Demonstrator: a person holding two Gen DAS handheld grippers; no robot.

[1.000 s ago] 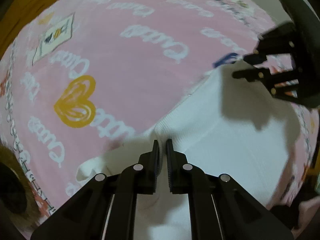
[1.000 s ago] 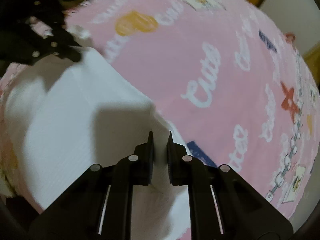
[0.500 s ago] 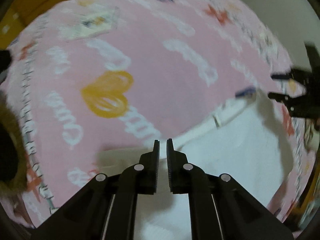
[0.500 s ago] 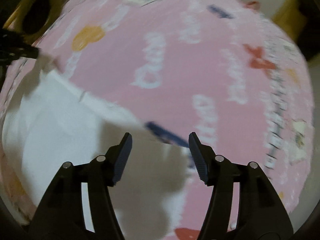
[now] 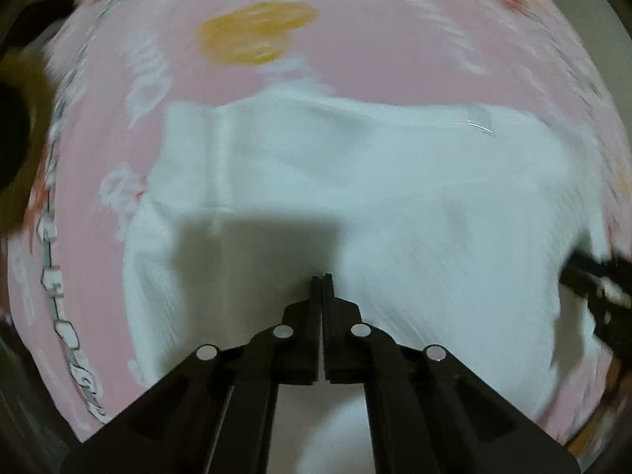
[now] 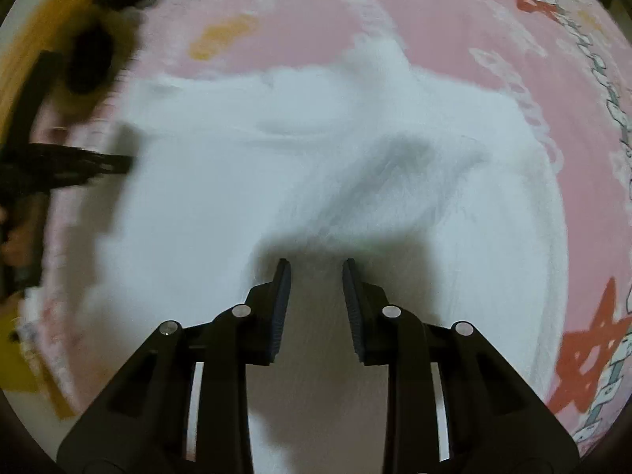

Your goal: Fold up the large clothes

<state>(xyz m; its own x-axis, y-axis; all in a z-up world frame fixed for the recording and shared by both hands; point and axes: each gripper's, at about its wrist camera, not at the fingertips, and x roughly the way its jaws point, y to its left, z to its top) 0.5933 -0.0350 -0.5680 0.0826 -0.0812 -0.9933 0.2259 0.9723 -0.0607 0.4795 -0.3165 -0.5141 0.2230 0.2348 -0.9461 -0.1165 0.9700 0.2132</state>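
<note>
A white garment (image 5: pixel 395 197) lies folded on a pink printed bedspread (image 5: pixel 375 39); it also fills the middle of the right wrist view (image 6: pixel 276 158). My left gripper (image 5: pixel 322 278) is shut, its tips over the near part of the white cloth with nothing visibly pinched between them. My right gripper (image 6: pixel 316 272) is open and empty, hovering just above the garment's near side. The right gripper shows at the right edge of the left wrist view (image 5: pixel 600 288). The left gripper shows at the left edge of the right wrist view (image 6: pixel 67 166). Both views are motion-blurred.
The bedspread has a yellow heart print (image 5: pixel 252 35) beyond the garment and red star prints (image 6: pixel 588 363) at the right. A dark fuzzy object (image 5: pixel 15 134) lies at the left edge of the bed. A yellow-orange surface (image 6: pixel 23 51) borders the far left.
The right gripper has opened and let go of the white cloth. Both grippers have pulled back toward me, and the garment now lies spread in front of them. The left jaws have closed tighter.
</note>
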